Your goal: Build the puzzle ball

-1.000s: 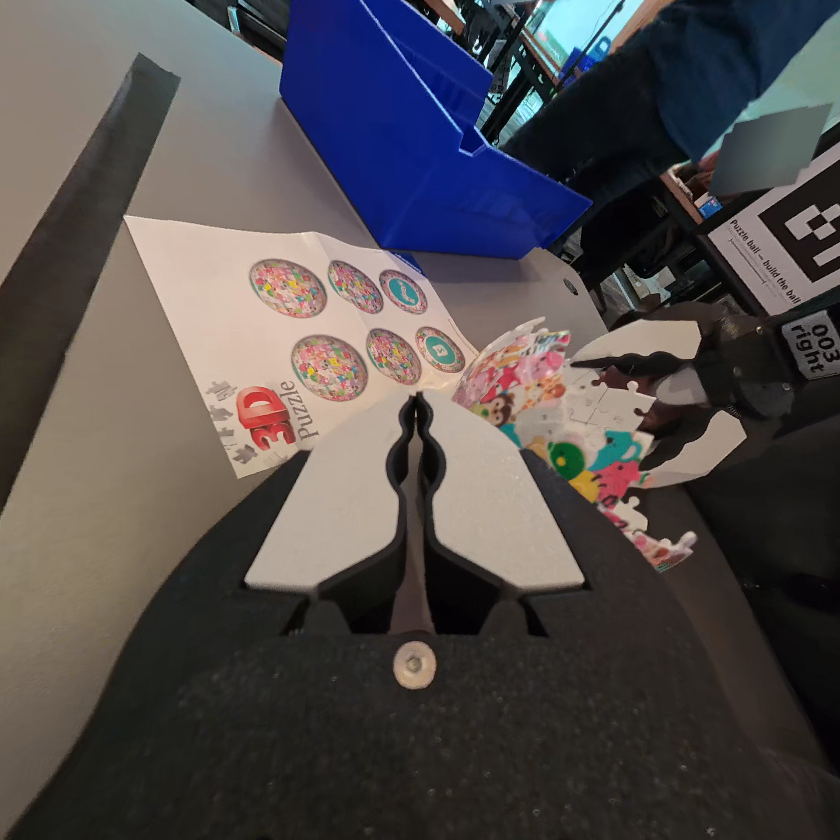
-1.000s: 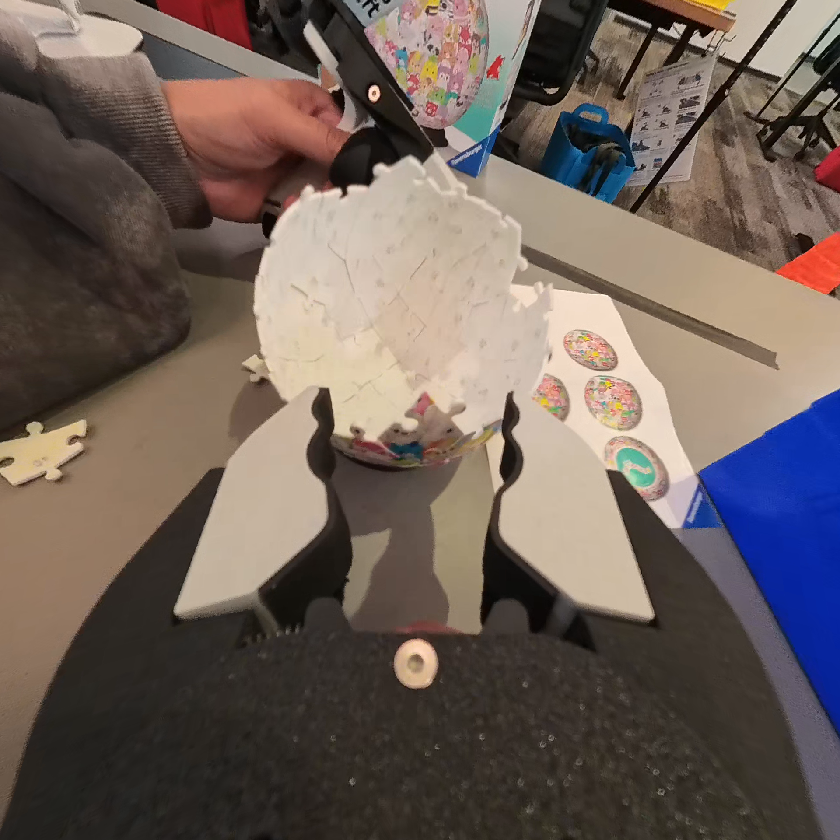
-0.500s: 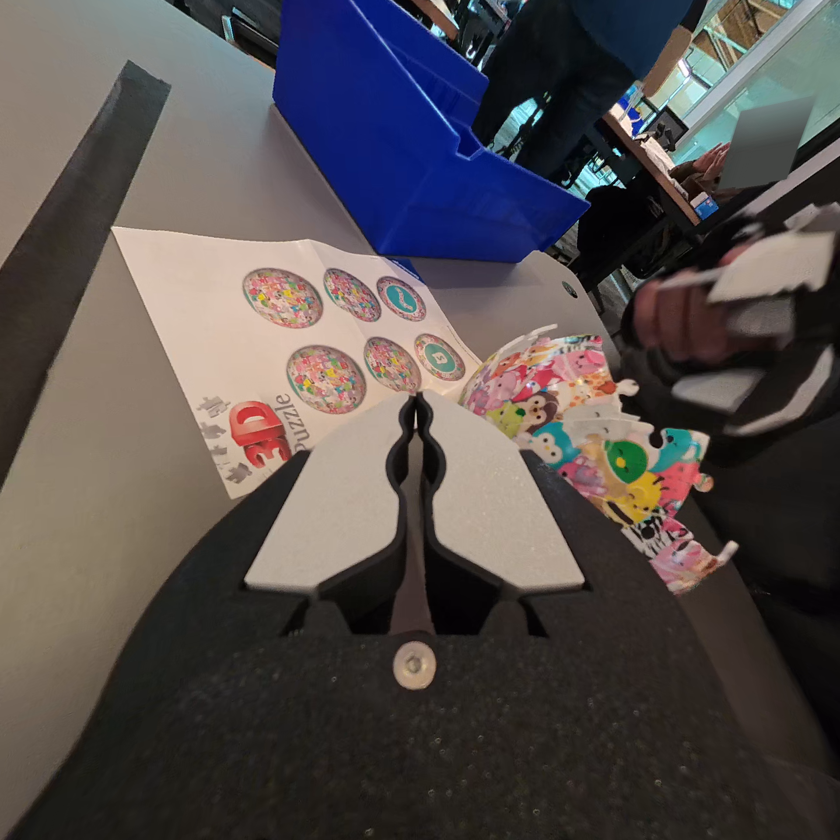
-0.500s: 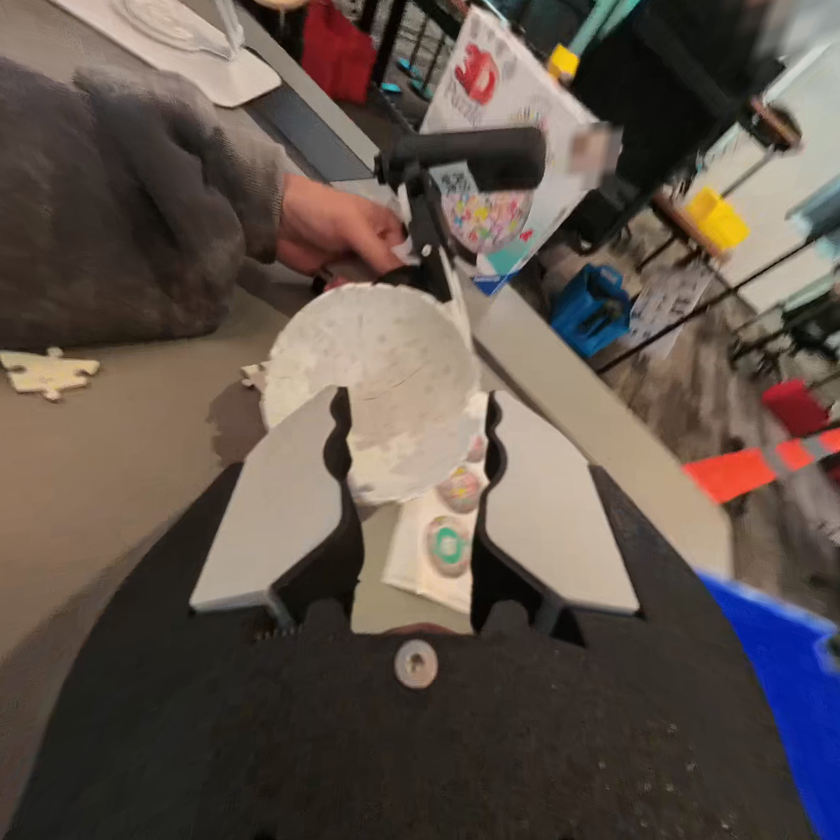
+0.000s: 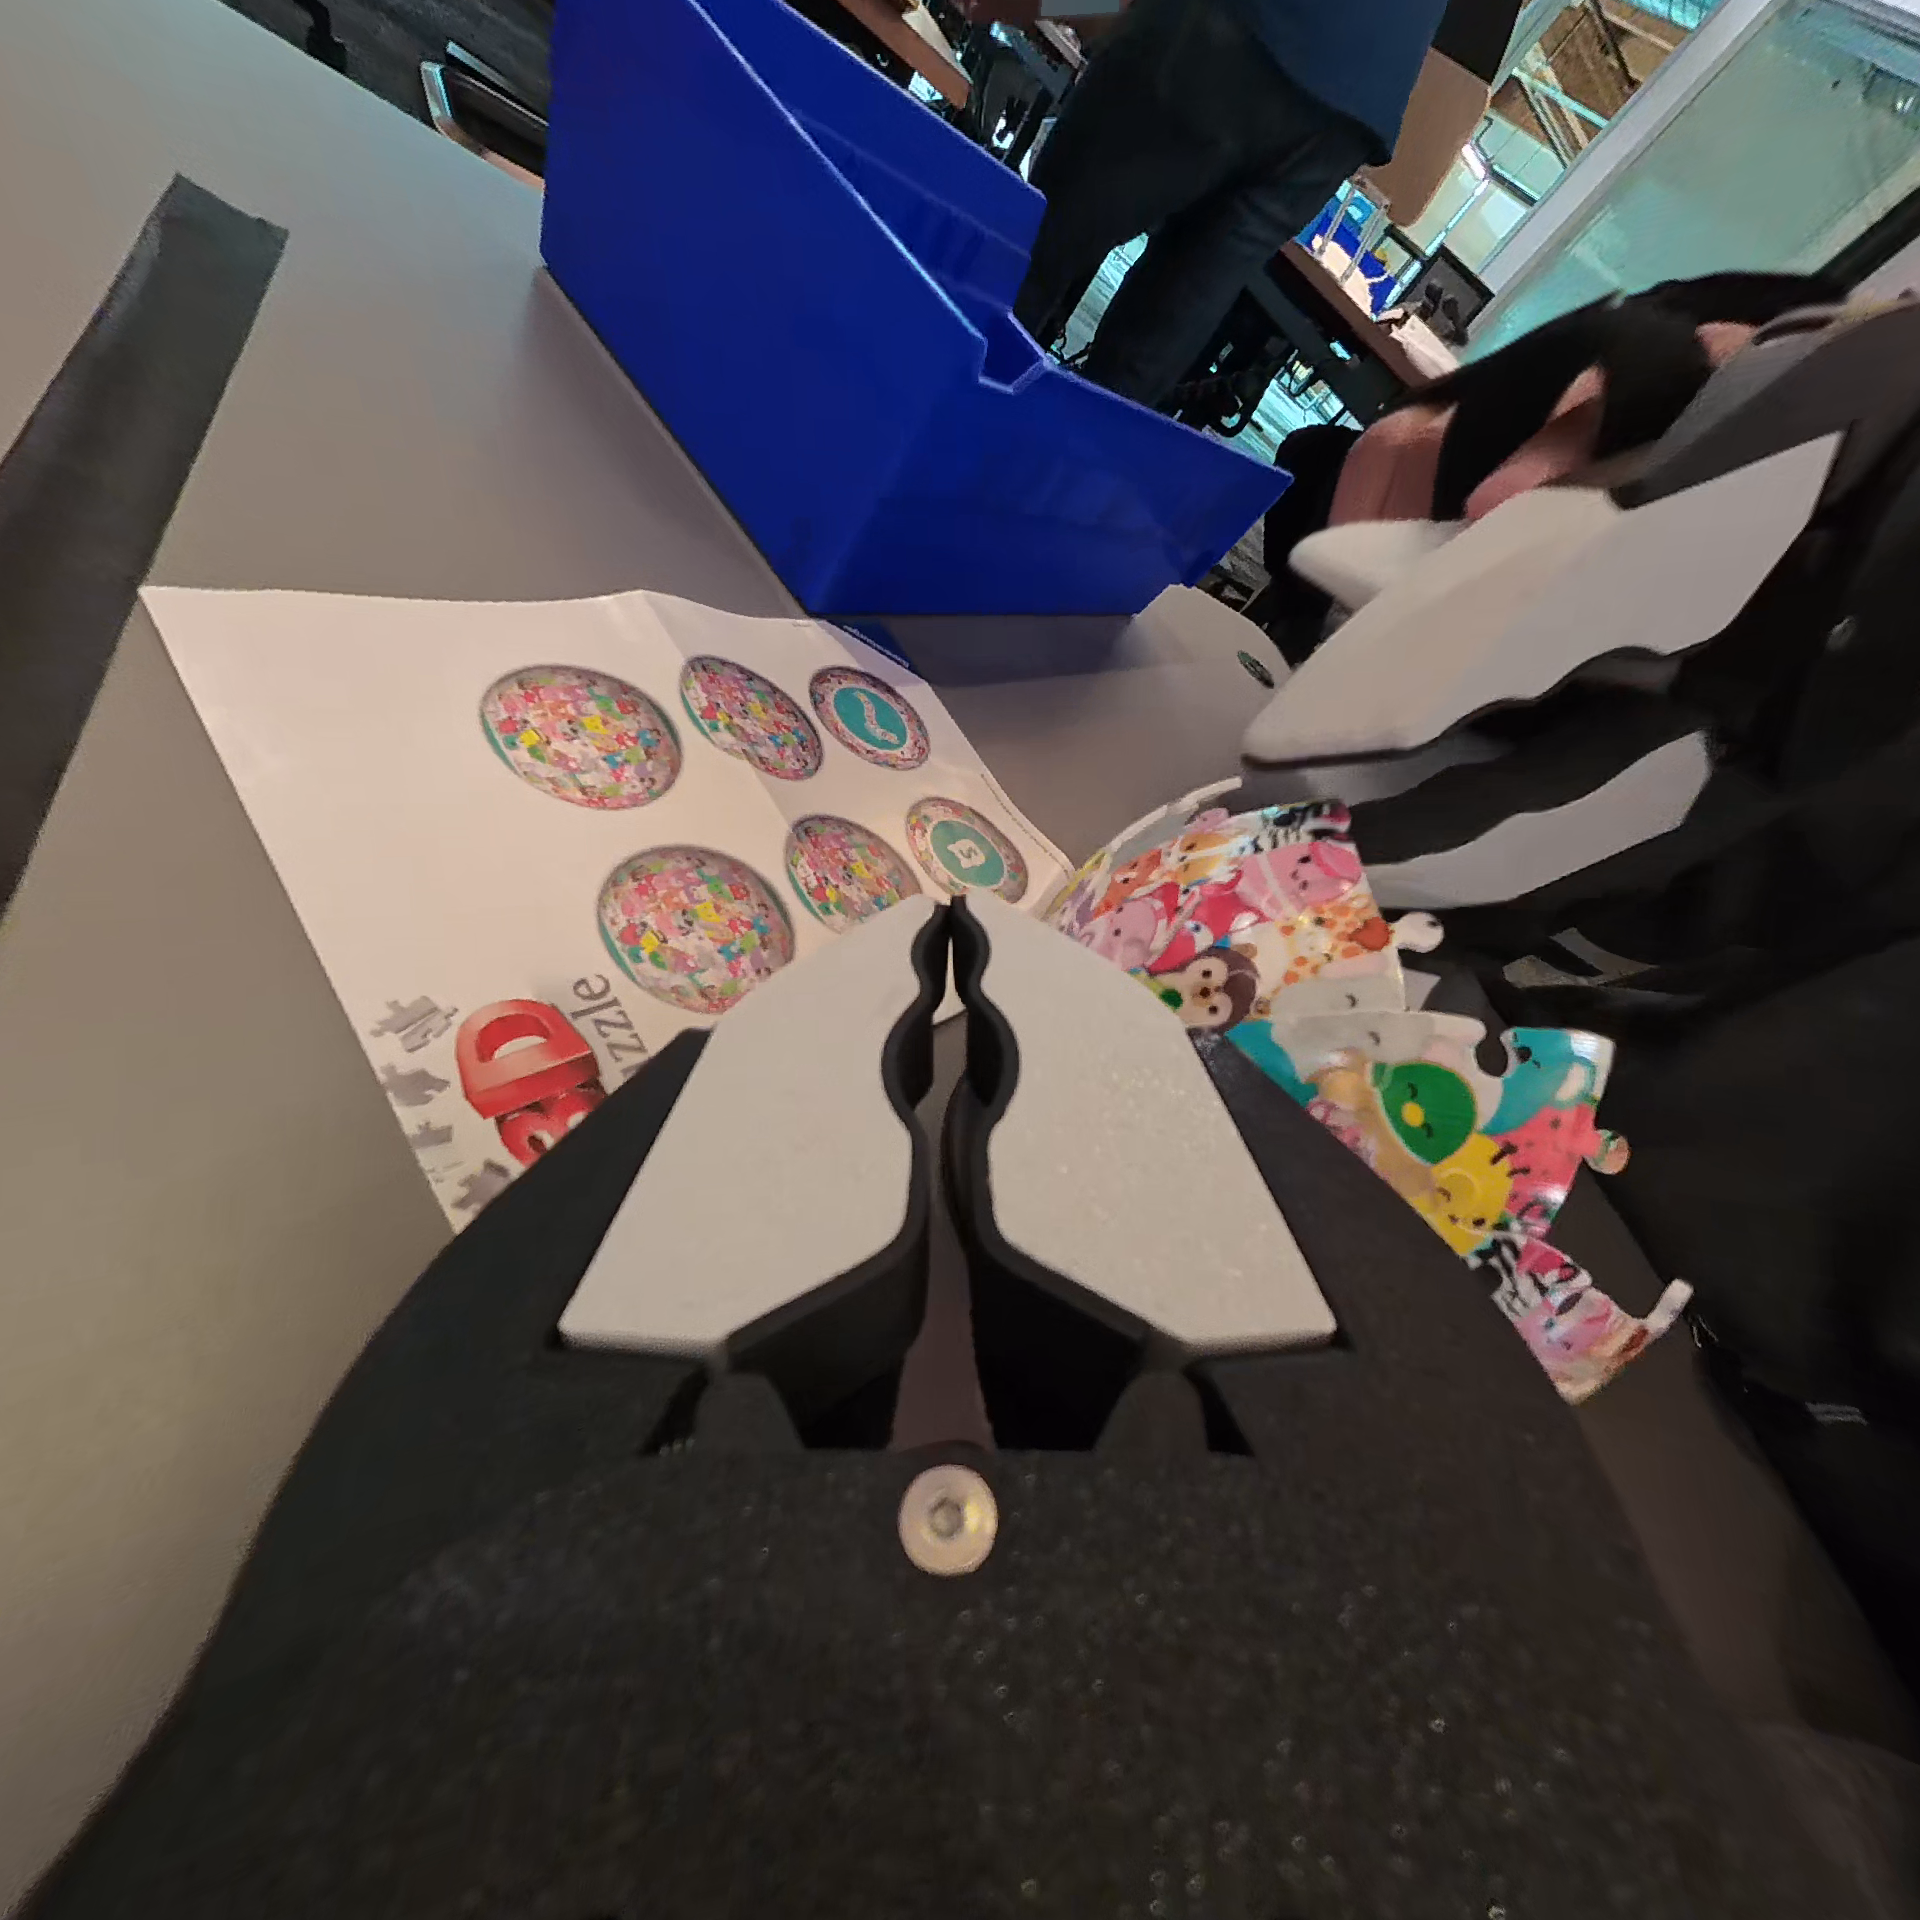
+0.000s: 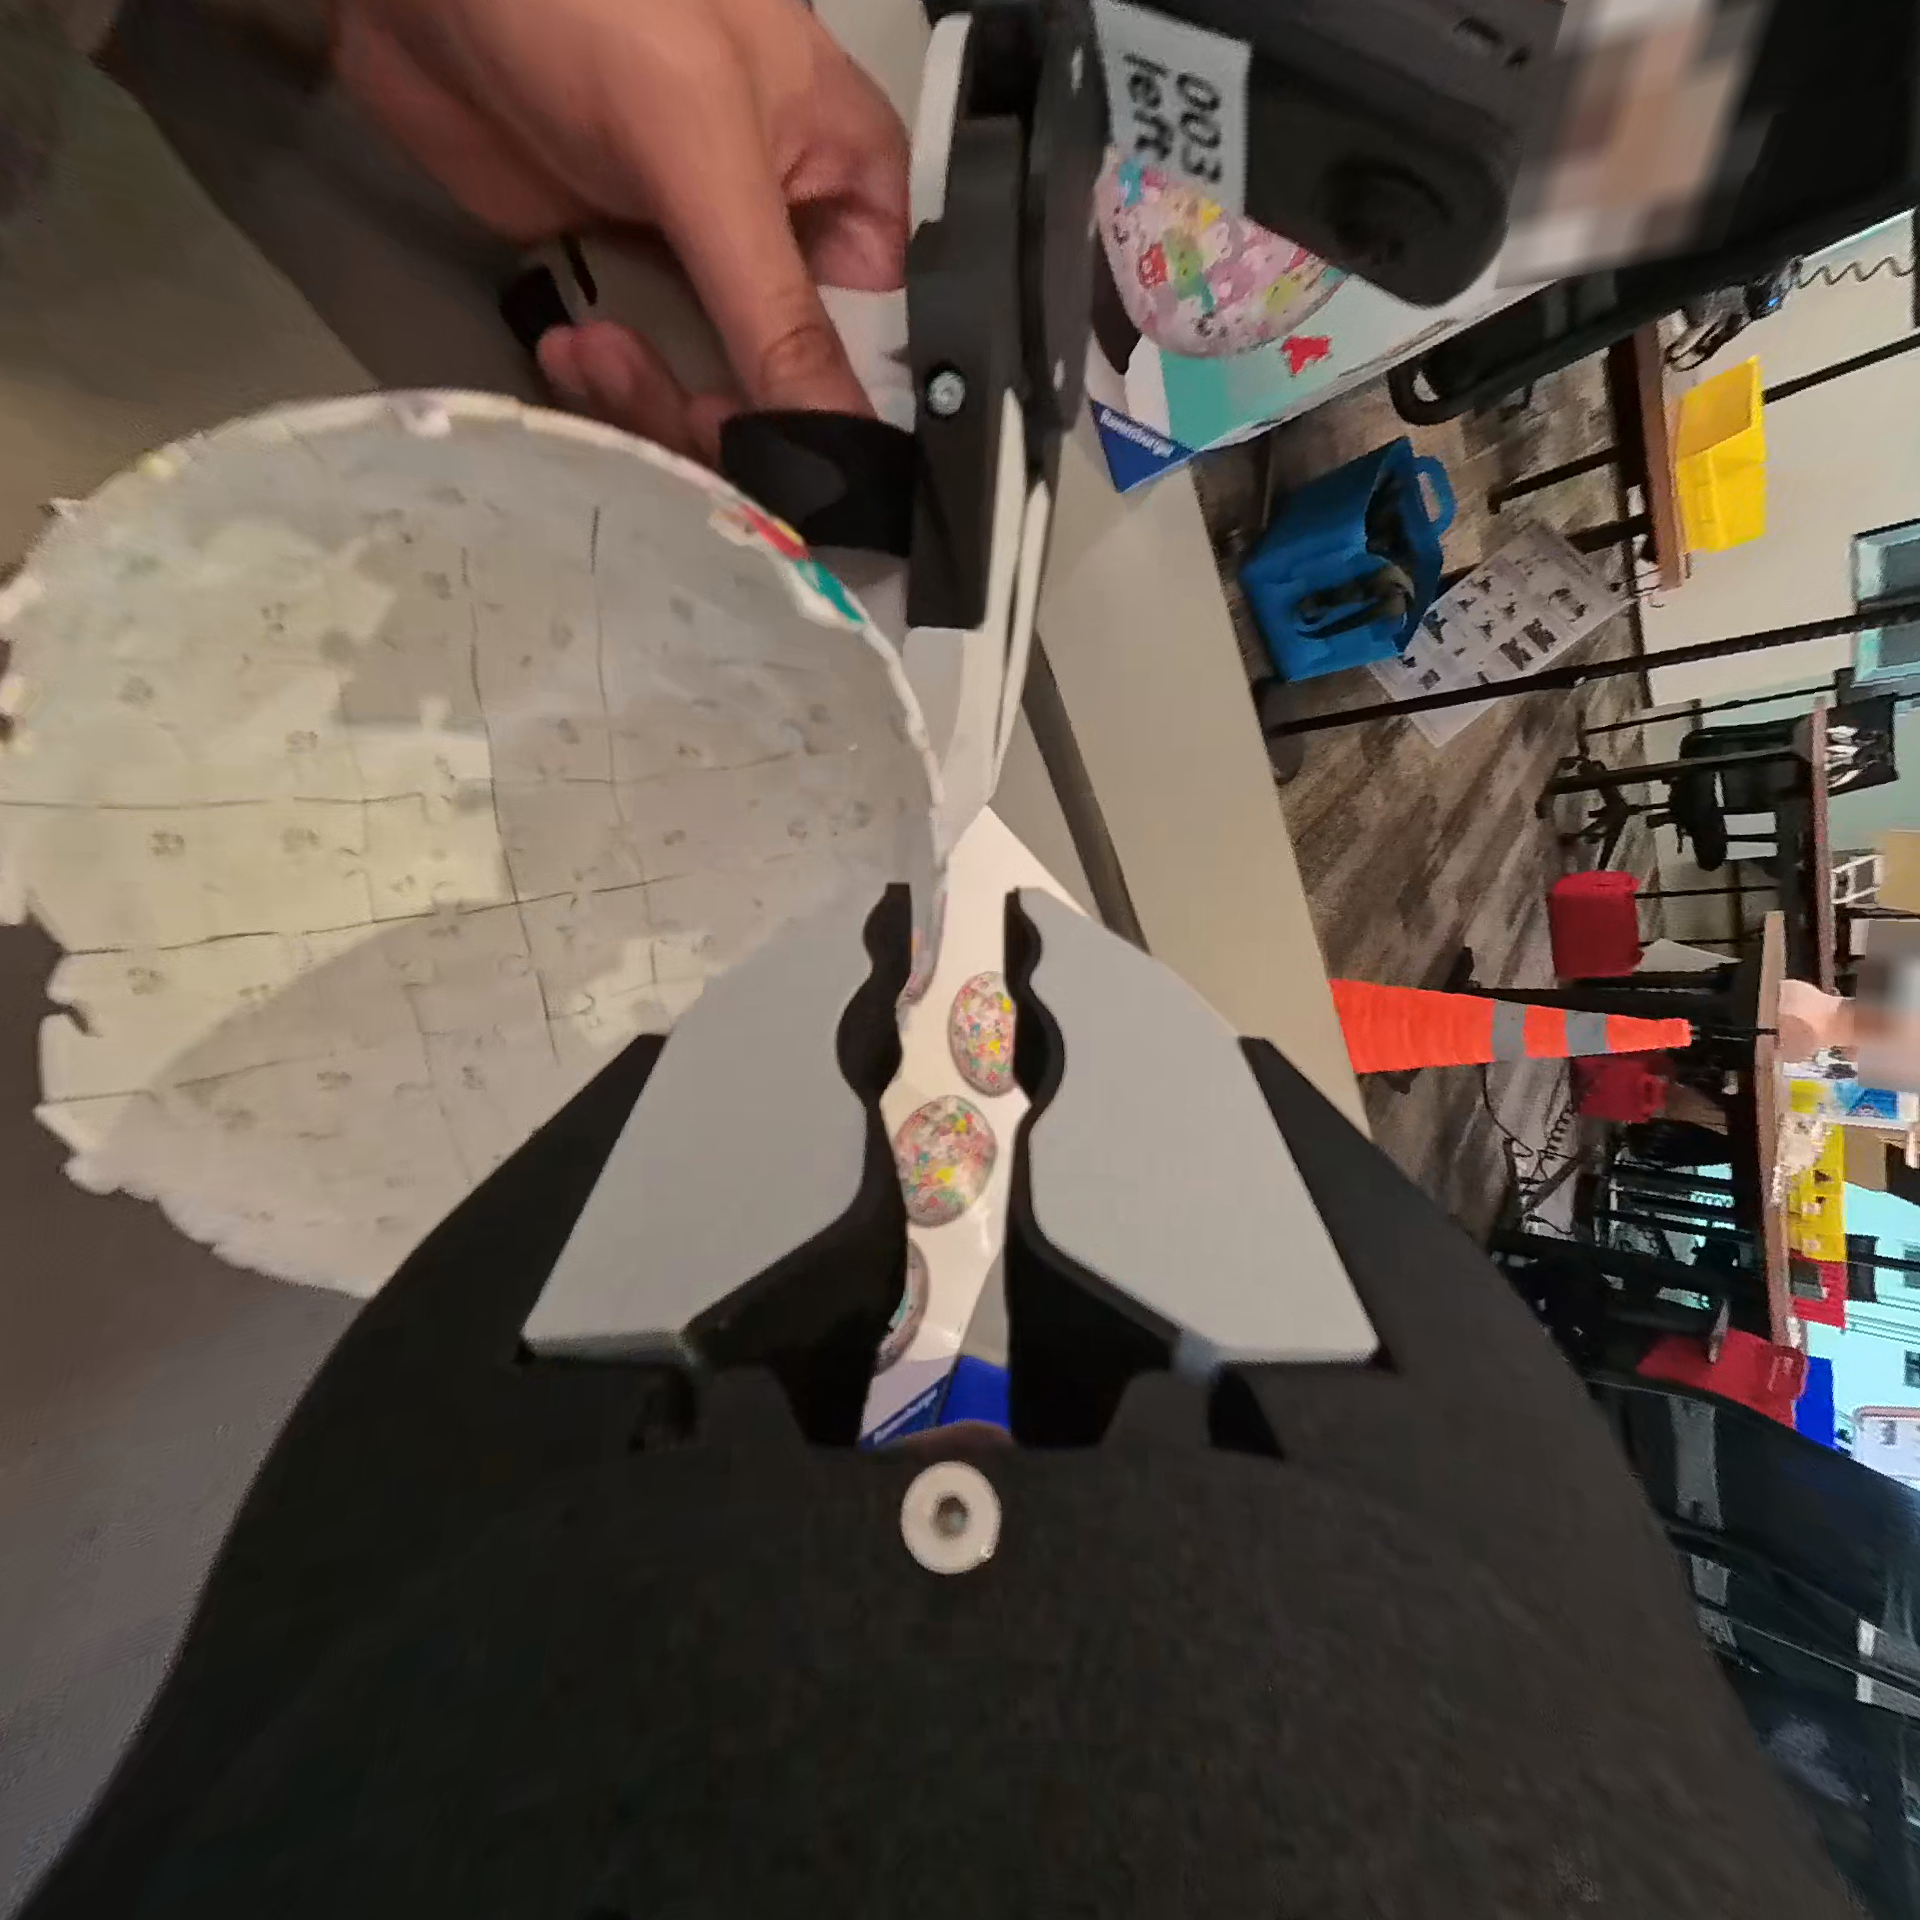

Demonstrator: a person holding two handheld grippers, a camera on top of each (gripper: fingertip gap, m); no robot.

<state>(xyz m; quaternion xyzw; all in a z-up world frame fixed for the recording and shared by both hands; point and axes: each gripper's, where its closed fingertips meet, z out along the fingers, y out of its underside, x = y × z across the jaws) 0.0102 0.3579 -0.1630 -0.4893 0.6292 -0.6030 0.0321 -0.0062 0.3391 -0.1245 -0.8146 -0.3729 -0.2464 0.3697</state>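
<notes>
Here the left tongs (image 5: 951, 914) are clenched empty just left of the half-built puzzle ball (image 5: 1278, 956) on the grey bench (image 5: 312, 436). The right tongs (image 6: 951, 909) gape at its jagged rim; bare bench lies leftward.

On the table (image 5: 312, 436), the bin (image 5: 831, 343) lies behind the leaflet (image 5: 499, 831); the puzzle shell (image 5: 1299, 966) right of it.
</notes>
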